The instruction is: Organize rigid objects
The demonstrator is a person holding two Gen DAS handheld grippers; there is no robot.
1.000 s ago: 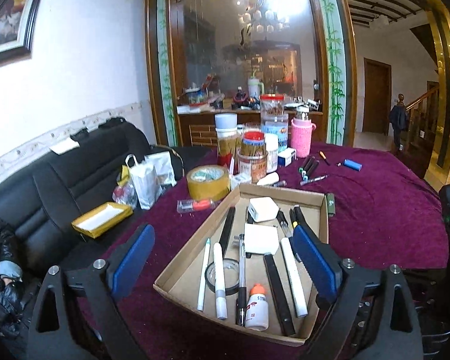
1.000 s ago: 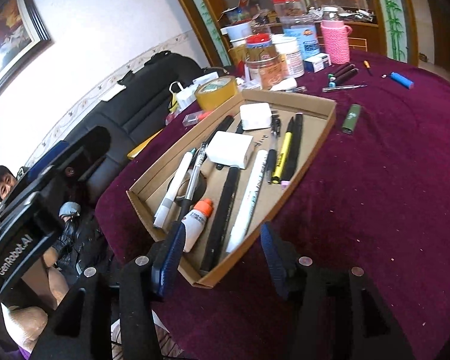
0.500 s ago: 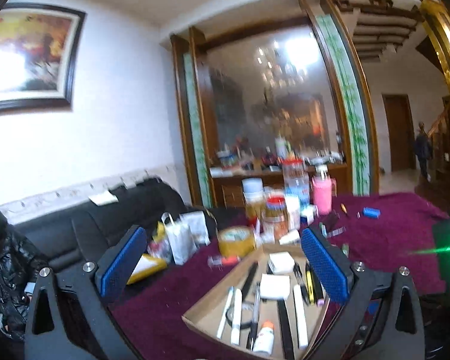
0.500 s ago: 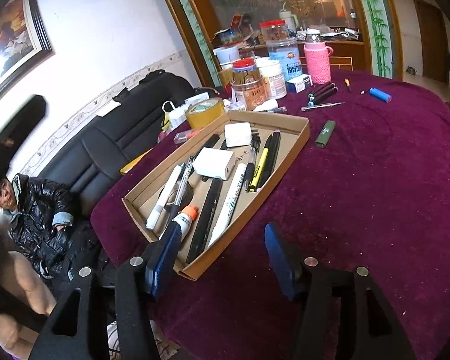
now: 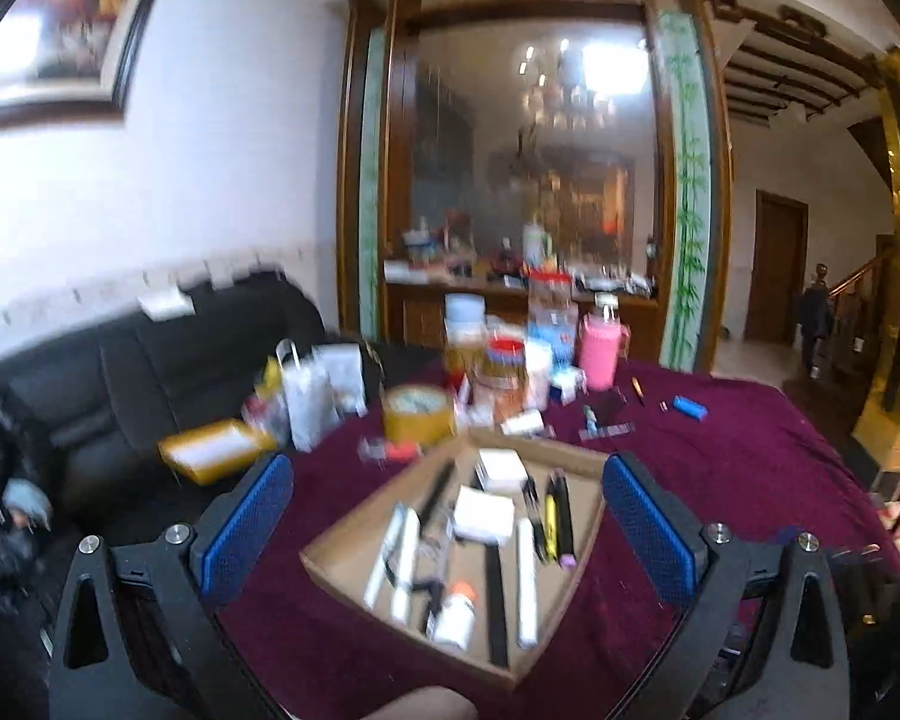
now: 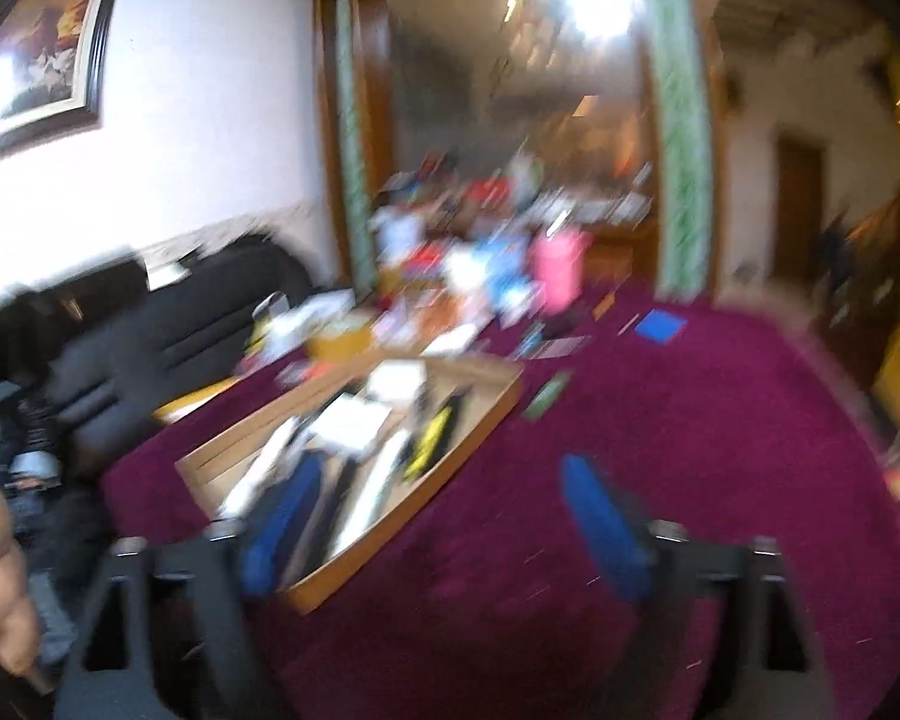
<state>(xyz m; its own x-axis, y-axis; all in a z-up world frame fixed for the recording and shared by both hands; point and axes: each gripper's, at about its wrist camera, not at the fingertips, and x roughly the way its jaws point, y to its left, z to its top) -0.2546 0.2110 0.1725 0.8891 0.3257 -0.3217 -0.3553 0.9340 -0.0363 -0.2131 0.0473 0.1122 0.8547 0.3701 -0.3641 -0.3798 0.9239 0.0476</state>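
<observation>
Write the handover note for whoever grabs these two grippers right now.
Left gripper: open, empty, raised above the near end of the box.
Right gripper: open, empty, above the box's near right corner; that view is blurred.
Box sits on the red cloth and holds pens, markers, two white blocks and a small orange-capped bottle.
Left outside on the cloth: green marker, blue item, dark pens, tape roll, jars behind.
Done: most pens boxed. Left: gather the loose ones.
</observation>
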